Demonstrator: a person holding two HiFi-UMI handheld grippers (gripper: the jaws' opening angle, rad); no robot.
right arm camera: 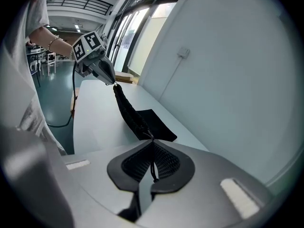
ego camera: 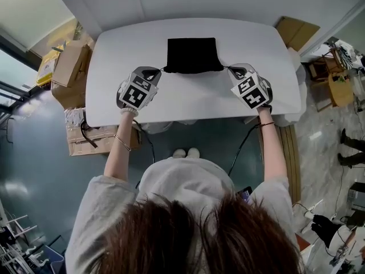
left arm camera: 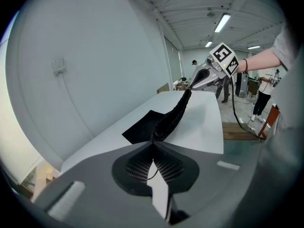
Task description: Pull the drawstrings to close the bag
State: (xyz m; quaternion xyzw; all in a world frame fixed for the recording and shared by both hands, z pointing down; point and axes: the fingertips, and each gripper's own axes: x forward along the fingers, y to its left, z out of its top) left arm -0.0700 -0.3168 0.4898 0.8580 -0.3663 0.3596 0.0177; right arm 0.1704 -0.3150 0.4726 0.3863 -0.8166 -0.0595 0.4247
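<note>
A black drawstring bag [ego camera: 193, 55] lies on the white table [ego camera: 194, 99] at the far middle, its bunched mouth edge facing me. A thin drawstring runs out from each end of that edge. My left gripper [ego camera: 151, 74] is shut on the left drawstring [ego camera: 162, 69], and my right gripper [ego camera: 235, 72] is shut on the right drawstring [ego camera: 226, 68]. In the left gripper view the gathered mouth [left arm camera: 172, 118] stretches taut from my shut left gripper [left arm camera: 153, 144] to the right gripper [left arm camera: 197, 82]. The right gripper view mirrors this: bag [right arm camera: 130, 113], shut right gripper [right arm camera: 152, 140], left gripper [right arm camera: 108, 77] opposite.
Cardboard boxes [ego camera: 69, 64] stand off the table's left end, and another box [ego camera: 85, 137] sits on the floor below. Flat cardboard [ego camera: 294, 32] leans at the back right. Chairs [ego camera: 336, 84] stand to the right. A wall [left arm camera: 85, 56] runs along the table's far side.
</note>
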